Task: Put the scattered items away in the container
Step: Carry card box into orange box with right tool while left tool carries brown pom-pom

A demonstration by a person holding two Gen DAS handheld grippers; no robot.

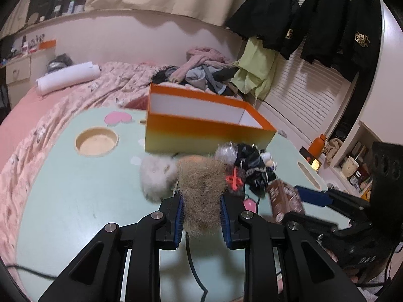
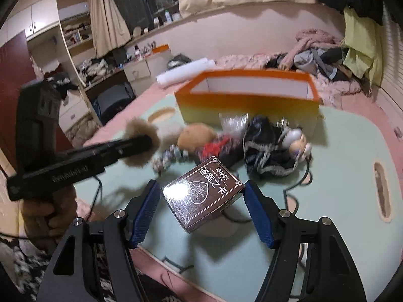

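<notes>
In front of orange box (image 1: 209,128): left gripper (image 1: 201,216) clamped brown fur pompom (image 1: 201,186), lifted for transfer; right gripper (image 2: 201,214) half-wide, straddling card box (image 2: 204,193), contact unclear.

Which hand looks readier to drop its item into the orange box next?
Probably the left. The left gripper is already clamped on the brown fur pompom, facing the orange box. The right gripper straddles the brown card box, apparently not yet gripping it.
</notes>
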